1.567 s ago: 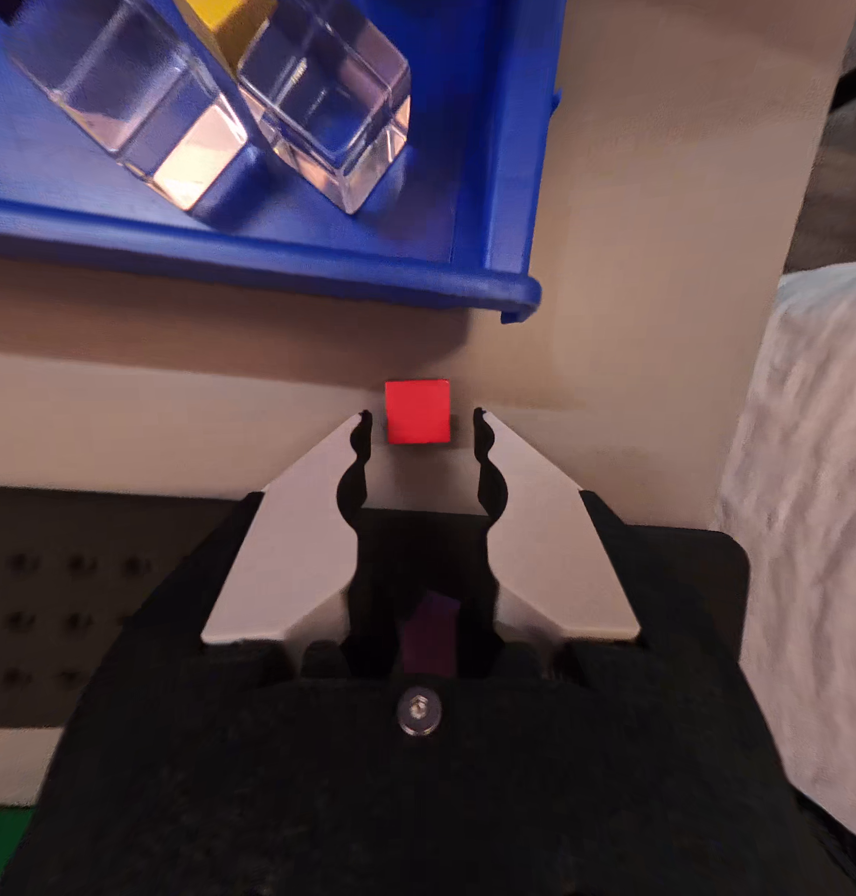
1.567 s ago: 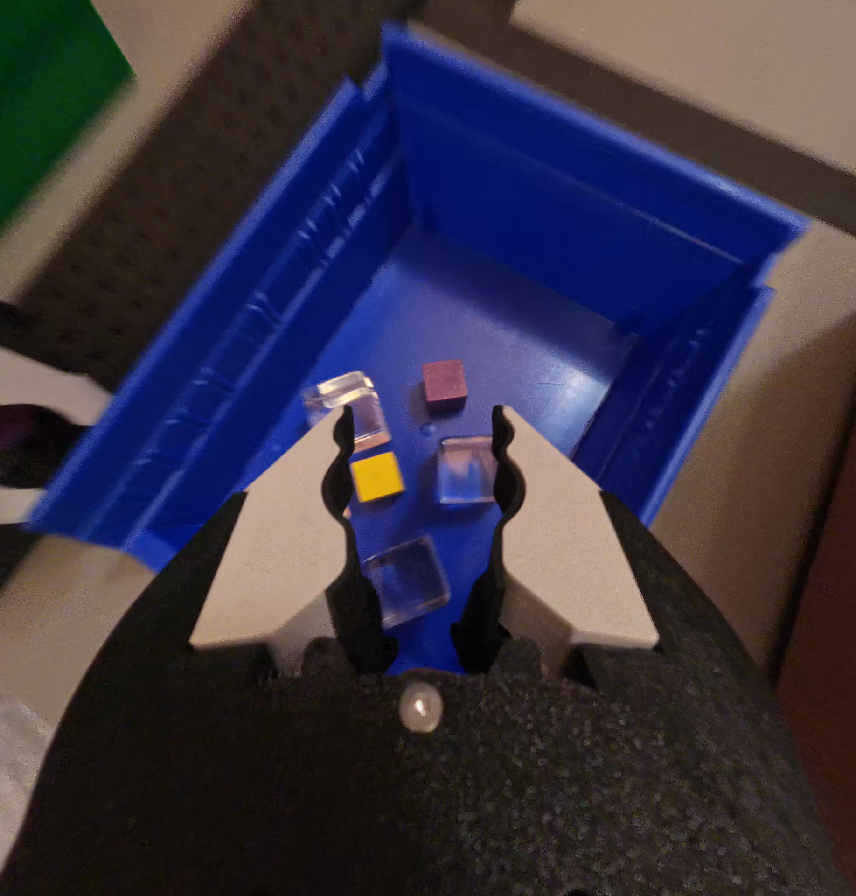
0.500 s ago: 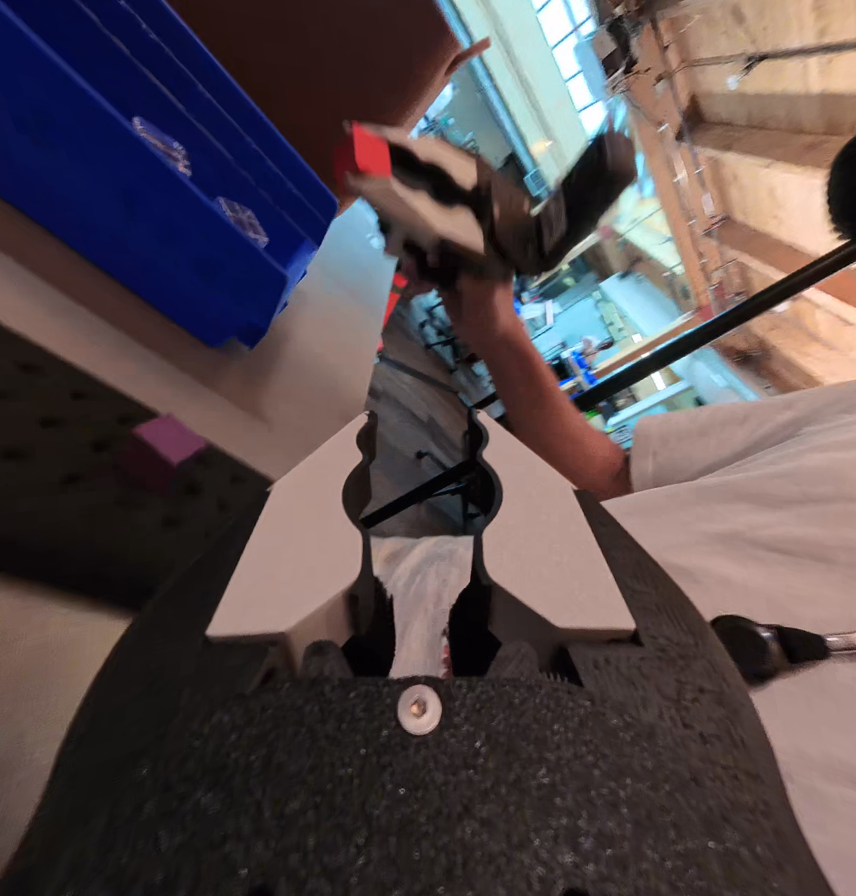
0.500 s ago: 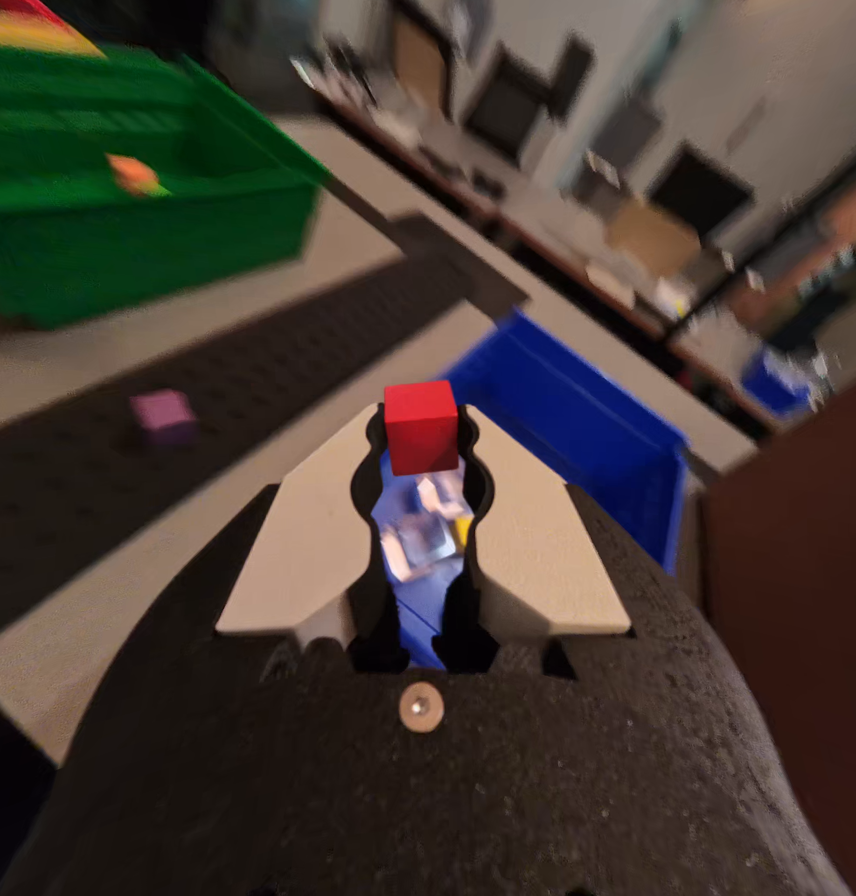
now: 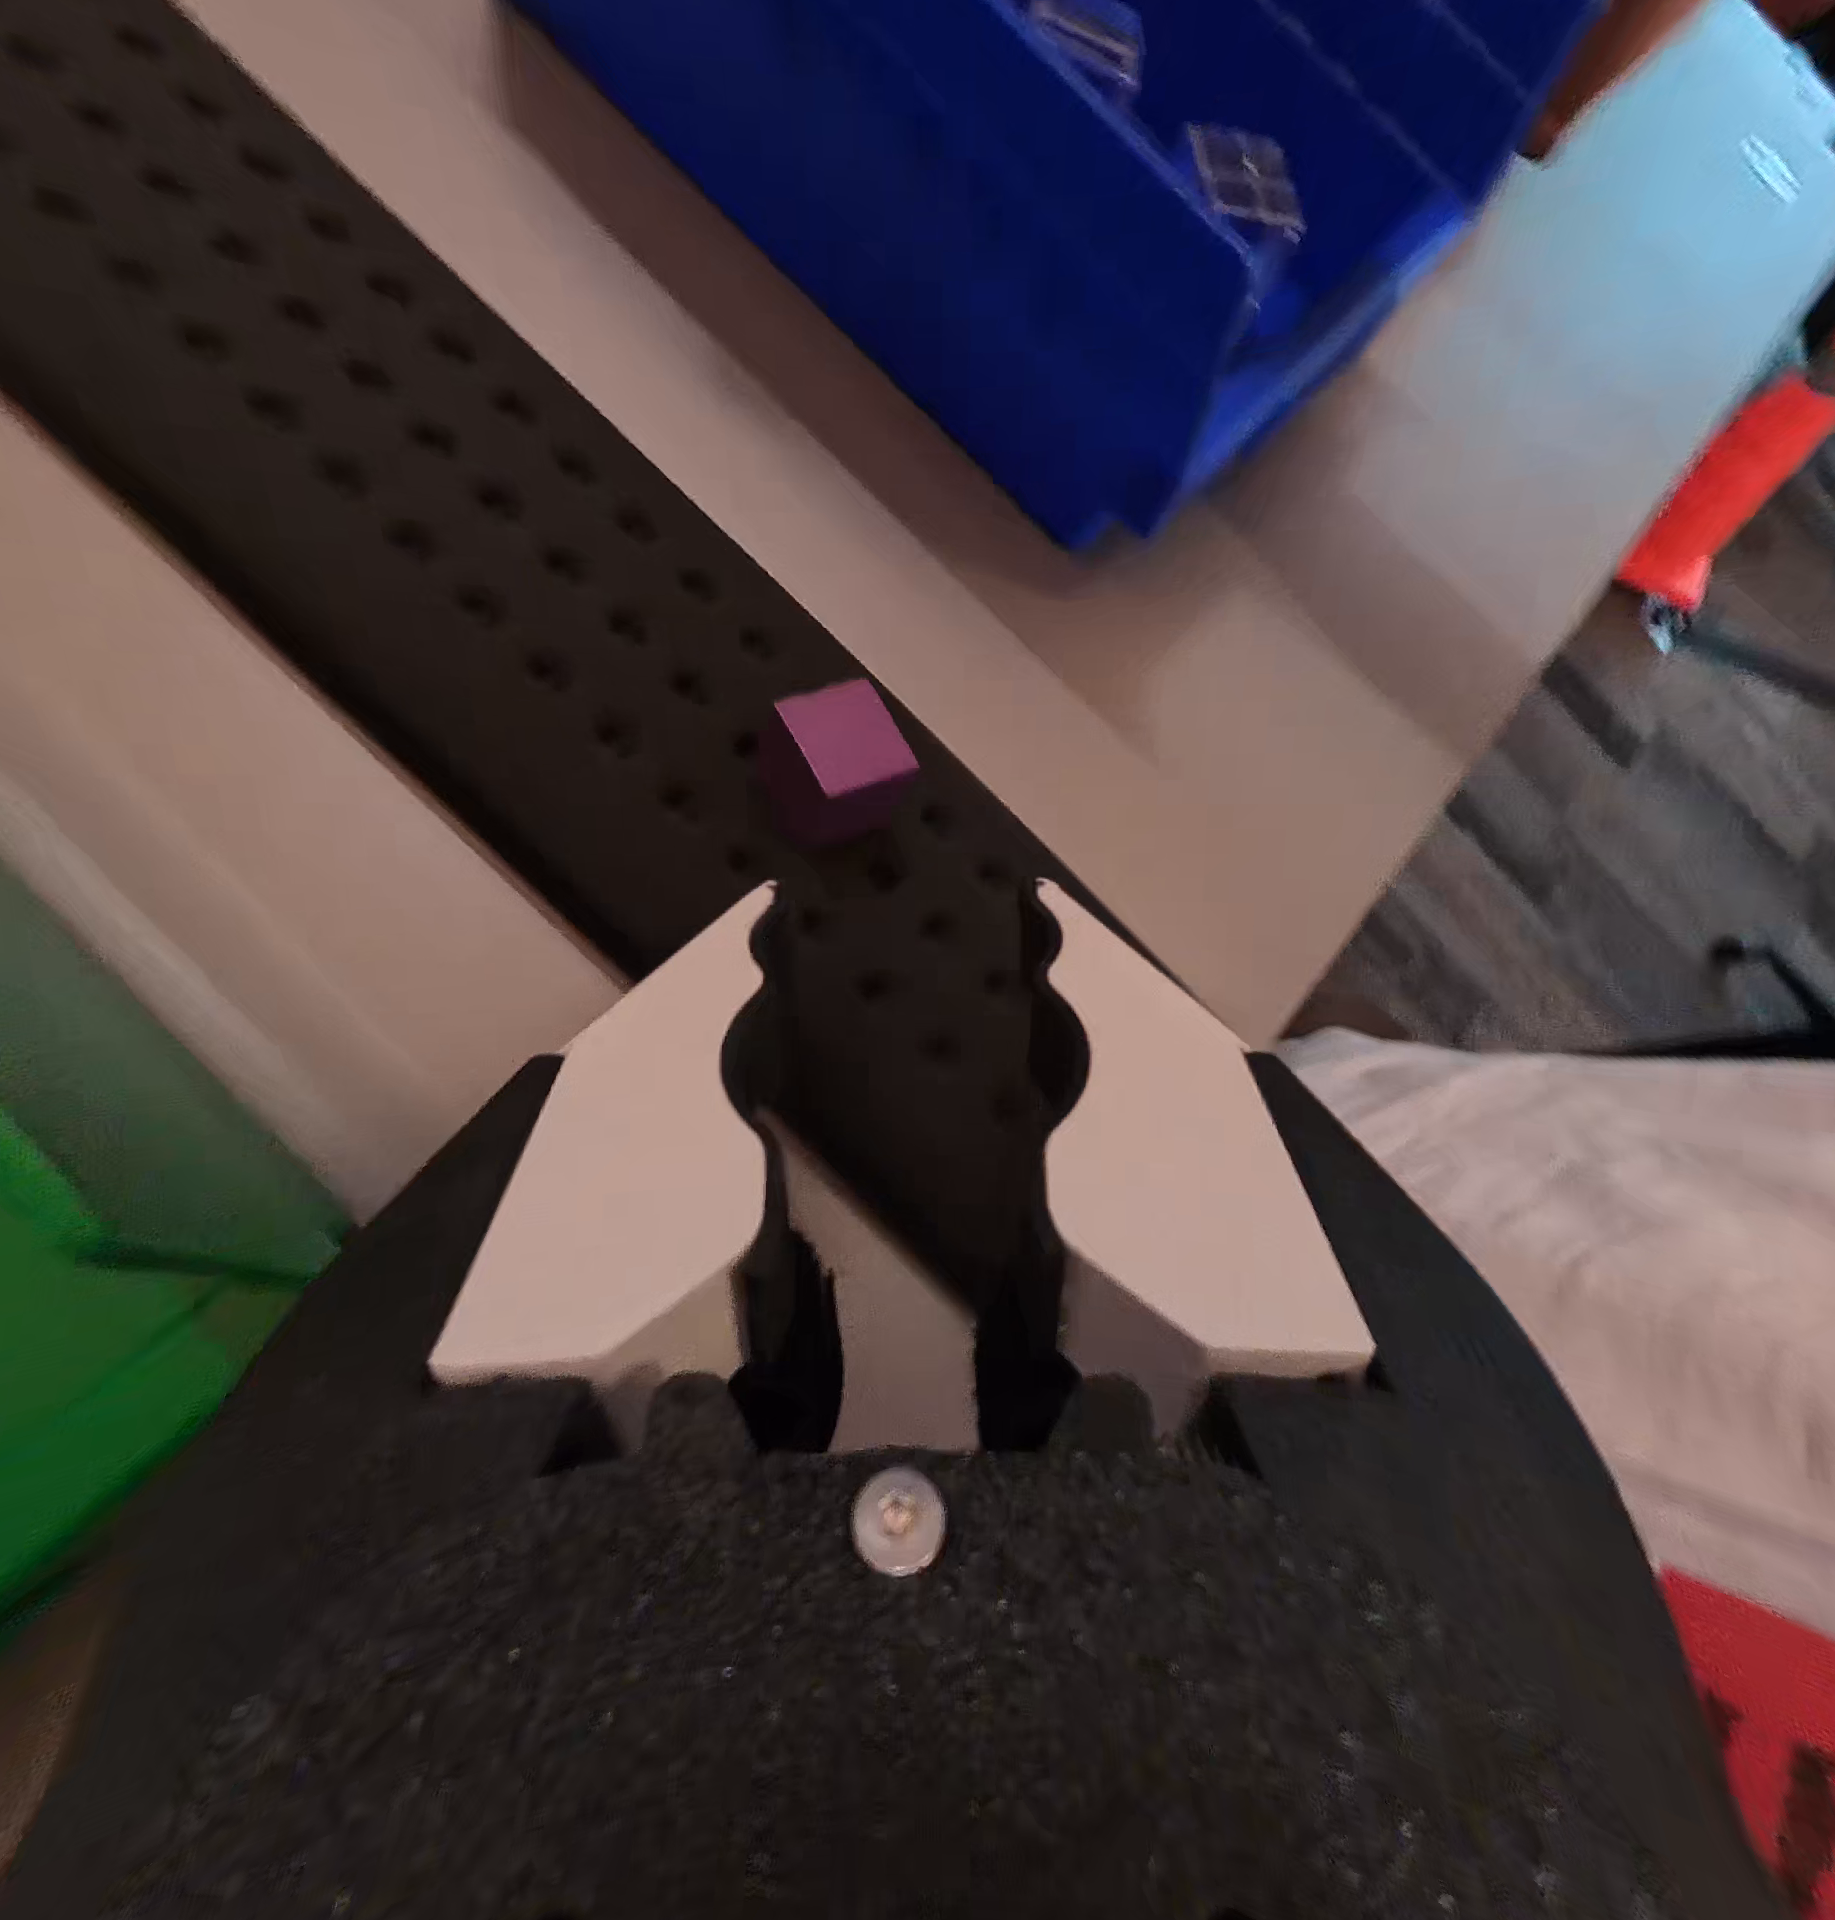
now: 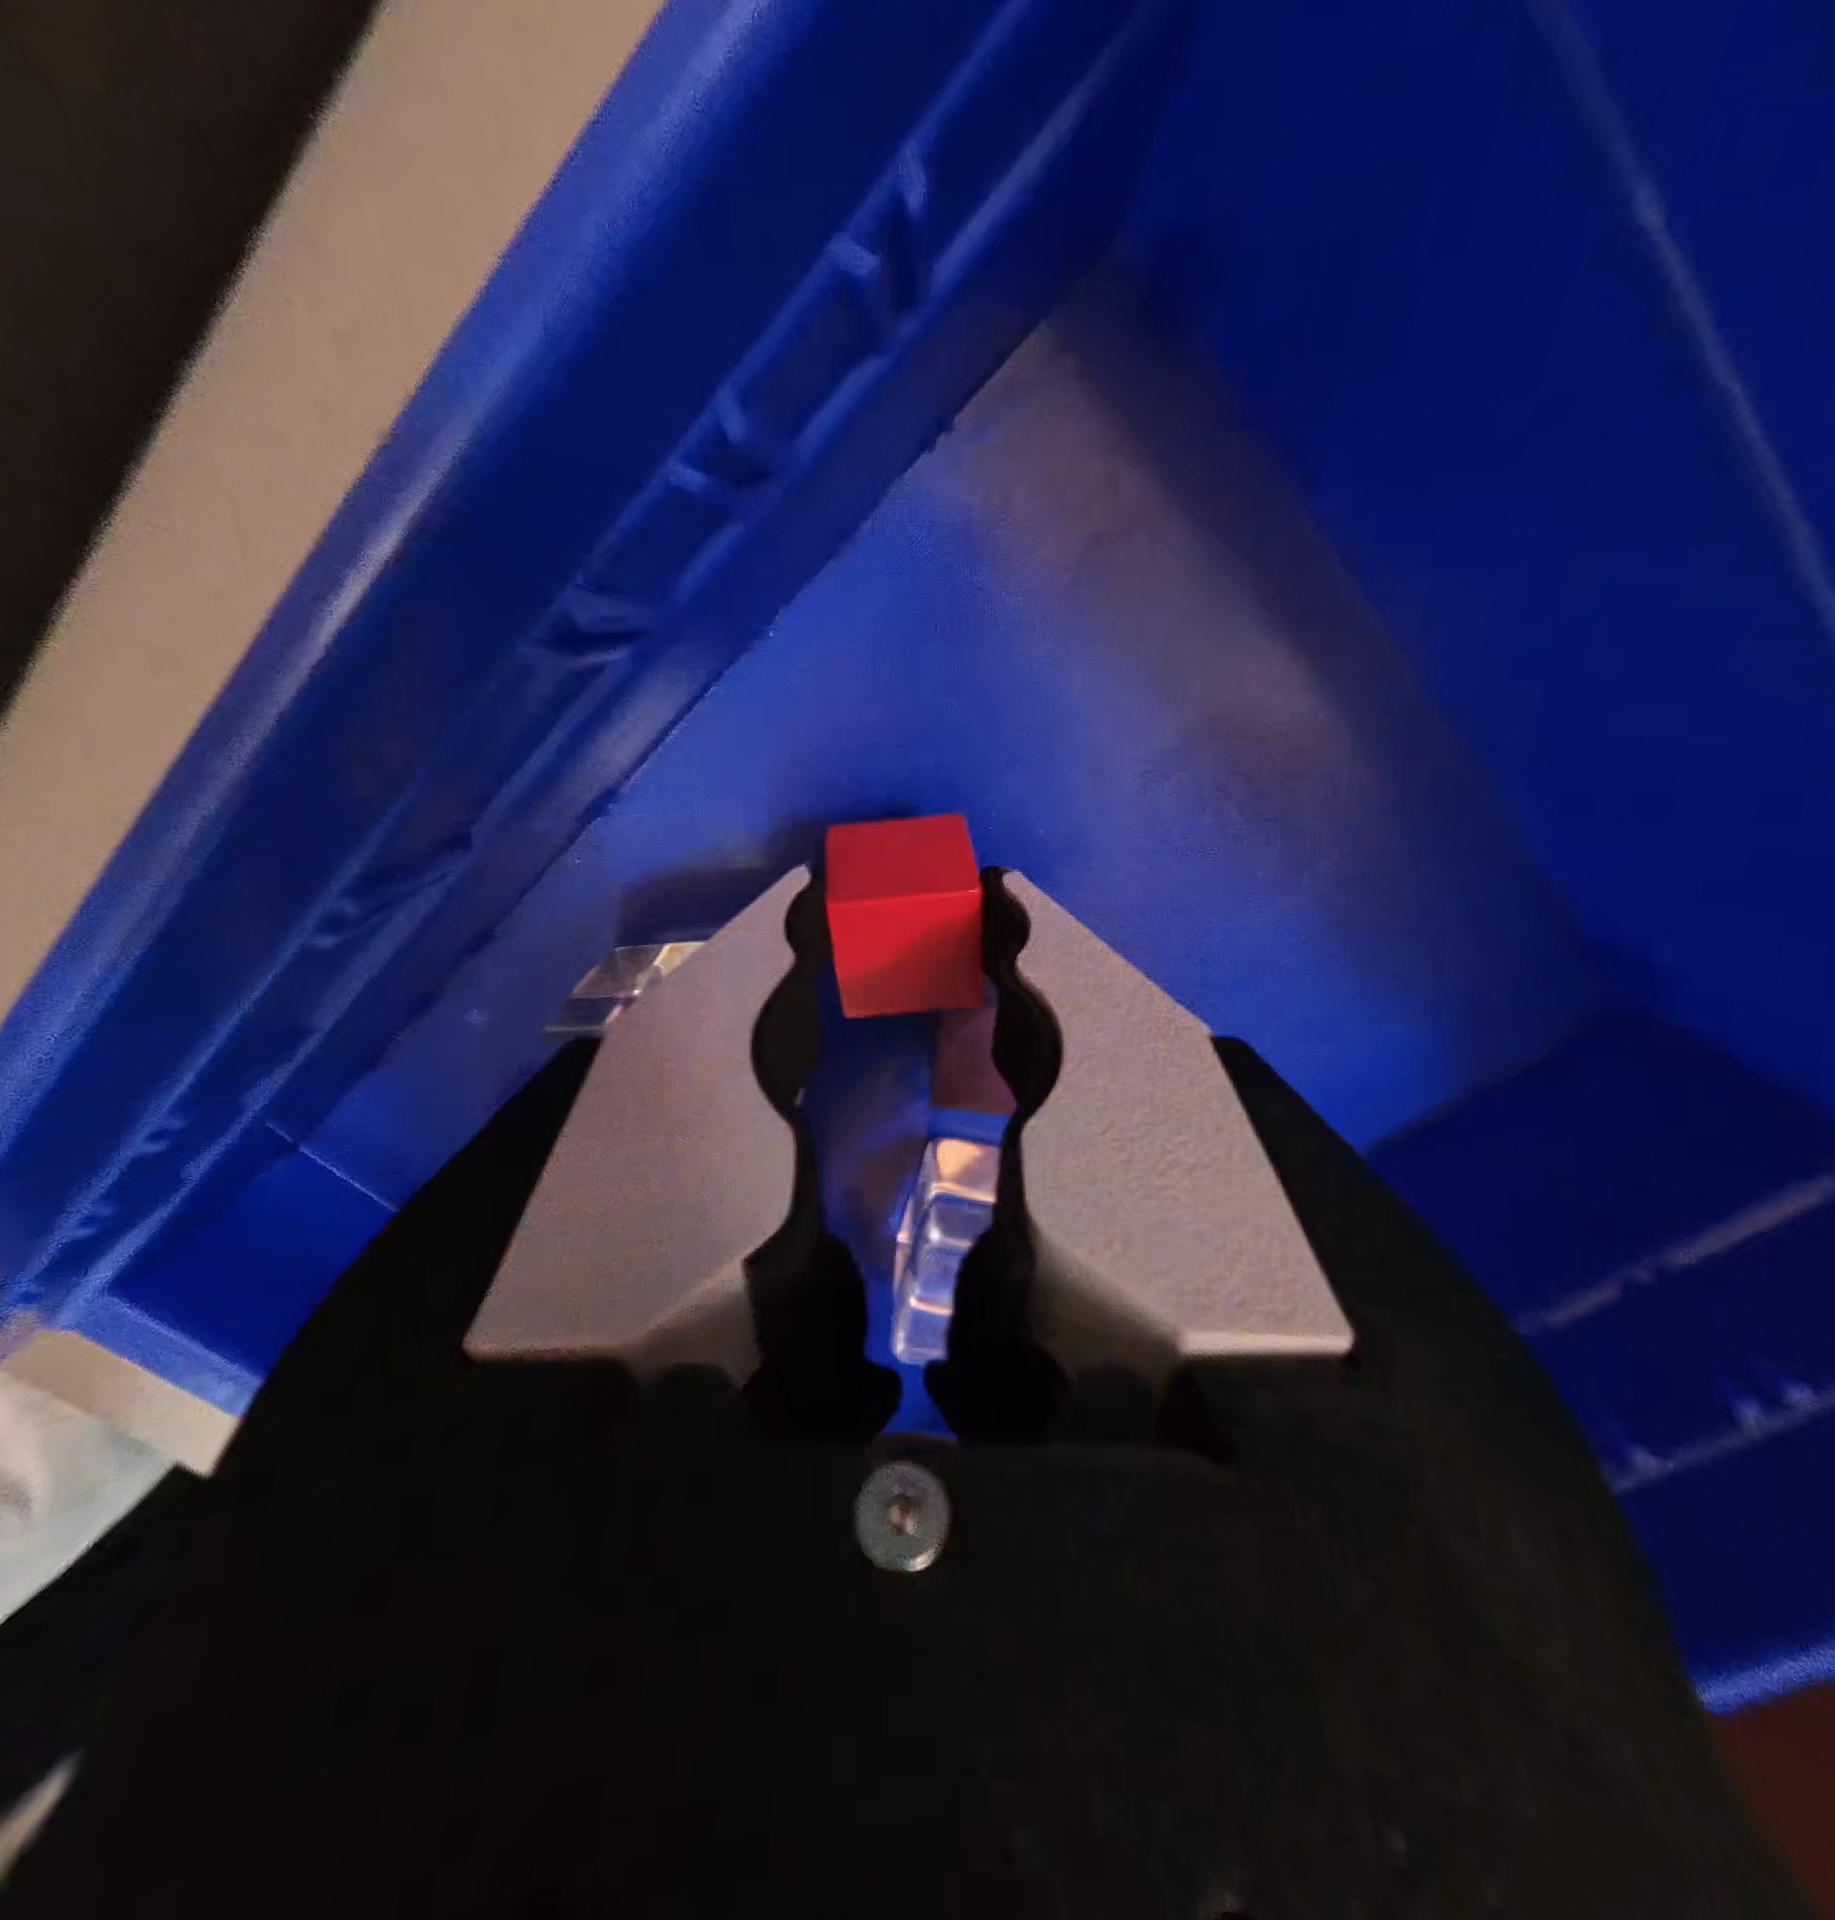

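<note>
Red cube [image 6: 900,914] pinched at right gripper [image 6: 900,894] fingertips inside blue bin [image 6: 1412,520]; left gripper [image 5: 900,894] gapes, purple cube [image 5: 838,764] just ahead.

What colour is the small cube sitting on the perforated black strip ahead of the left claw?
Purple cube; clearest in the left wrist view.

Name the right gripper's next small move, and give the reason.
Probably open the jaws. The right gripper is shut on the red cube inside the blue bin, low over its floor and beside a clear block, so letting go should drop it in.
</note>
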Tool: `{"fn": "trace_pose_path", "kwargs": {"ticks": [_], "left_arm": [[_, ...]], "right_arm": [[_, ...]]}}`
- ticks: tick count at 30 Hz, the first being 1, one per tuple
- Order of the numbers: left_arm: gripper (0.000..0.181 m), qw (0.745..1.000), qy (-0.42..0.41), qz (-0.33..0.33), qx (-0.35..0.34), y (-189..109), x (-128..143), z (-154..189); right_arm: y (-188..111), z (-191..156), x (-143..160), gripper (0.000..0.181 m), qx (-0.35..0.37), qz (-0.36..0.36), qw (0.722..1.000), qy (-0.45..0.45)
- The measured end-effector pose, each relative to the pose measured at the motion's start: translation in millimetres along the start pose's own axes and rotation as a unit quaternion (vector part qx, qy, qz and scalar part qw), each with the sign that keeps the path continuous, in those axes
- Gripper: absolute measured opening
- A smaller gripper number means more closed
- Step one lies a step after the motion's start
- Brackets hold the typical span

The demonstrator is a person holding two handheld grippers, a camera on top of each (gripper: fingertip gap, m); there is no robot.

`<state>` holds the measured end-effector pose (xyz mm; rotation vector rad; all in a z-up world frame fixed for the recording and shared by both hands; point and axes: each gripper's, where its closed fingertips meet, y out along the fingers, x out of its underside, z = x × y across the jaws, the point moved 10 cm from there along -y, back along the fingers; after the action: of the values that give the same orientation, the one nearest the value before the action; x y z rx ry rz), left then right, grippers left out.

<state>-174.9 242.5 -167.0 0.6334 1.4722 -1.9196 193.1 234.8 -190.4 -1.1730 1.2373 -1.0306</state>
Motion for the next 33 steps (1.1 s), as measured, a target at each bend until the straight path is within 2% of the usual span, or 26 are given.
{"fn": "trace_pose_path", "kwargs": {"ticks": [4, 7, 8, 9, 12, 14, 16, 17, 19, 21, 23, 24, 27, 29, 30, 31, 33], "left_arm": [[0.053, 0.997, -0.049, 0.006, -0.057, 32, -6, 7], [0.053, 0.991, -0.051, -0.012, -0.12, 51, -7, 13], [0.053, 0.989, -0.05, -0.019, -0.138, 56, -7, 14], [0.053, 0.987, -0.049, -0.019, -0.153, 59, -8, 16], [0.05, 0.981, -0.048, -0.022, -0.186, 65, -11, 18], [0.03, 0.977, -0.038, -0.03, -0.209, 65, -13, 18], [0.029, 0.977, -0.028, -0.03, -0.211, 60, -15, 17], [0.028, 0.98, -0.016, -0.011, -0.199, 56, -19, 18], [0.028, 0.983, 0.03, 0.055, -0.173, 44, -29, 23], [0.028, 0.978, 0.104, 0.123, -0.136, 32, -43, 29], [0.029, 0.956, 0.201, 0.17, -0.132, 20, -58, 34], [0.029, 0.942, 0.253, 0.181, -0.13, 16, -64, 36], [0.029, 0.913, 0.347, 0.178, -0.119, 10, -76, 37], [0.029, 0.903, 0.379, 0.164, -0.116, 10, -79, 37], [0.029, 0.896, 0.397, 0.163, -0.11, 10, -79, 39], [0.029, 0.888, 0.413, 0.167, -0.111, 10, -78, 40], [0.029, 0.88, 0.423, 0.17, -0.13, 10, -74, 42]], "right_arm": [[15, 3, -10, 0.028, 0.02, -0.055, 0.997, -0.055], [15, 5, -12, 0.028, 0.02, -0.037, 0.997, -0.066], [14, 5, -12, 0.031, 0.02, -0.028, 0.997, -0.064], [11, 5, -10, 0.045, 0.017, -0.011, 0.998, -0.055], [-17, -2, 3, 0.066, 0.015, 0.075, 0.997, -0.003], [-45, -19, 19, 0.066, -0.001, 0.169, 0.985, 0.027], [-71, -48, 36, 0.063, -0.065, 0.278, 0.957, 0.044], [-79, -66, 45, 0.062, -0.121, 0.326, 0.936, 0.048], [-83, -103, 60, 0.061, -0.269, 0.374, 0.886, 0.055], [-77, -130, 67, 0.061, -0.39, 0.351, 0.849, 0.068], [-72, -148, 65, 0.058, -0.465, 0.34, 0.815, 0.068], [-70, -154, 63, 0.058, -0.475, 0.341, 0.809, 0.068], [-69, -162, 56, 0.056, -0.445, 0.337, 0.828, 0.045], [-73, -164, 52, 0.042, -0.459, 0.352, 0.814, 0.046], [-73, -165, 50, 0.04, -0.46, 0.353, 0.813, 0.052], [-70, -165, 50, 0.028, -0.454, 0.344, 0.82, 0.058], [-70, -163, 50, 0.026, -0.461, 0.339, 0.818, 0.065]]}}
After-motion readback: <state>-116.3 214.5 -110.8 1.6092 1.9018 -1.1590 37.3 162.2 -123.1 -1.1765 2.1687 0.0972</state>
